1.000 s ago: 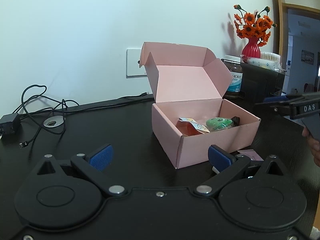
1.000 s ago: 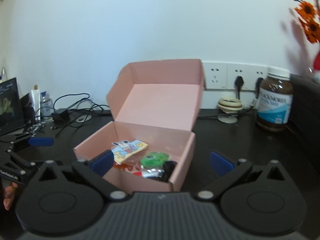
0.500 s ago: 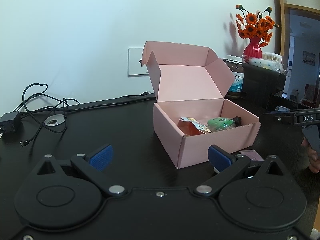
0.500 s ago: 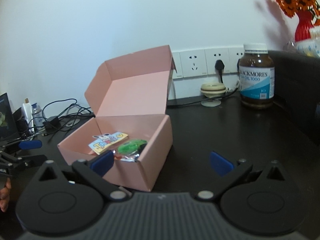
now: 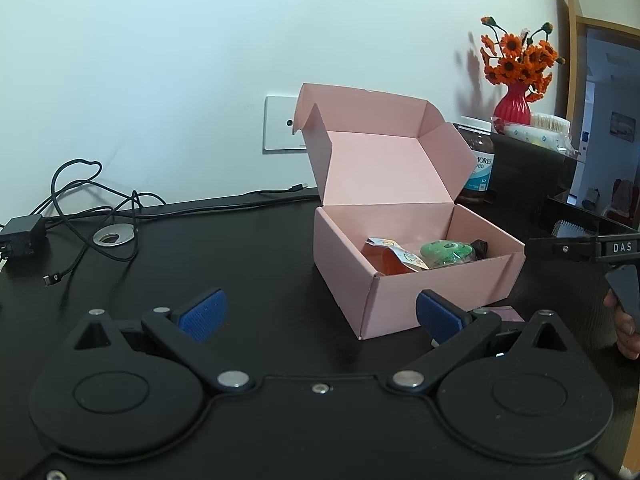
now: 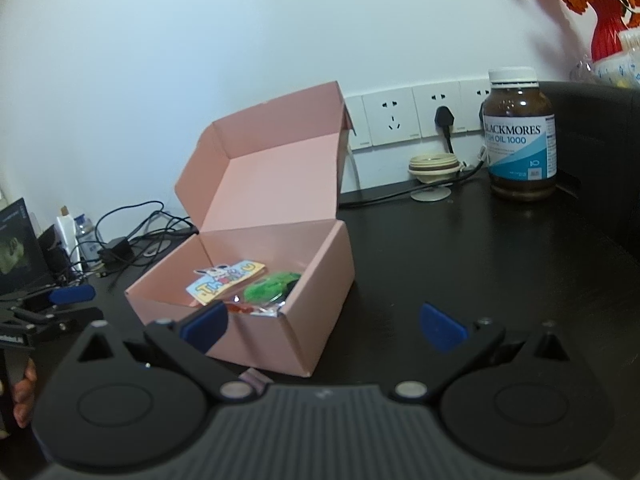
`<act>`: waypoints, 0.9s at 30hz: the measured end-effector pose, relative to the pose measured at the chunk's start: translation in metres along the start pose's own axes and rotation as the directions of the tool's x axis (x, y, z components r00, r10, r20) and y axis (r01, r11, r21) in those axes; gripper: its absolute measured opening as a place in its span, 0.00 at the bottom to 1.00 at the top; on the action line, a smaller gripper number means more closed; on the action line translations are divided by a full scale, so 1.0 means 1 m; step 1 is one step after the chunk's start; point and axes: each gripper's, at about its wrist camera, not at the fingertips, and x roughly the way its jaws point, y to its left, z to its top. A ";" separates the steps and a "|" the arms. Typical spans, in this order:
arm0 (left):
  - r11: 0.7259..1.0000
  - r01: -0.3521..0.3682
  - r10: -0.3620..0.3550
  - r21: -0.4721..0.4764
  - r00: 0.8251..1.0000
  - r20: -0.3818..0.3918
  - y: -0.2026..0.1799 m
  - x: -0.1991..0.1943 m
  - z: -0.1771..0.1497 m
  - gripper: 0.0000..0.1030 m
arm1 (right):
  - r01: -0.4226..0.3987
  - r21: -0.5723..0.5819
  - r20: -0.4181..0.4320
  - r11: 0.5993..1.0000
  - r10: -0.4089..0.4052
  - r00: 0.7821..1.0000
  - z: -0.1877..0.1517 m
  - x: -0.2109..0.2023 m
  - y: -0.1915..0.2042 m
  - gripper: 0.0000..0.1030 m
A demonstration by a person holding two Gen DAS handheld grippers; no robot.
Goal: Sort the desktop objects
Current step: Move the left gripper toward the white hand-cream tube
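Both the left gripper (image 5: 320,314) and right gripper (image 6: 322,326) are spread empty near the open pink box (image 5: 404,280), frame centre.

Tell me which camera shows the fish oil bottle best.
The right wrist view. There the fish oil bottle stands in full sight on the black table, white cap and Blackmores label readable. In the left wrist view the bottle is mostly hidden behind the raised lid of the pink box; only an edge shows.
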 end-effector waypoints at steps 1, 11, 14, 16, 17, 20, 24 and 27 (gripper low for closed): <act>1.000 -0.003 0.003 -0.002 1.000 0.001 0.000 0.000 0.000 1.00 | -0.005 0.004 0.002 1.000 0.005 1.000 0.000 -0.001 -0.001 0.99; 0.998 -0.066 0.066 -0.002 0.998 0.017 -0.001 -0.003 0.000 1.00 | -0.021 0.027 0.035 0.999 0.020 0.999 -0.001 -0.006 -0.005 0.99; 0.997 -0.075 0.076 -0.017 0.997 0.019 0.001 -0.004 0.000 1.00 | -0.033 0.026 0.028 0.999 0.032 0.999 -0.001 -0.005 -0.005 0.99; 0.996 -0.083 0.084 -0.027 0.996 0.020 0.003 -0.004 0.000 1.00 | -0.042 0.026 0.026 0.999 0.041 0.999 -0.001 -0.006 -0.006 0.99; 0.996 -0.088 0.088 -0.029 0.996 0.022 0.003 -0.004 0.000 1.00 | -0.046 0.026 0.026 0.999 0.045 0.999 -0.001 -0.006 -0.006 0.99; 0.994 -0.102 0.103 -0.026 0.994 0.040 0.001 -0.007 0.000 1.00 | -0.056 0.029 0.015 0.998 0.055 0.998 -0.001 -0.005 -0.007 0.99; 0.996 -0.082 0.083 -0.025 0.995 0.055 0.001 -0.010 -0.001 1.00 | -0.076 0.034 0.004 0.997 0.076 0.997 -0.001 -0.004 -0.008 0.99; 0.996 -0.091 0.092 -0.025 0.994 0.052 0.000 -0.011 -0.001 1.00 | -0.091 0.035 0.004 0.995 0.091 0.996 -0.001 -0.004 -0.009 0.99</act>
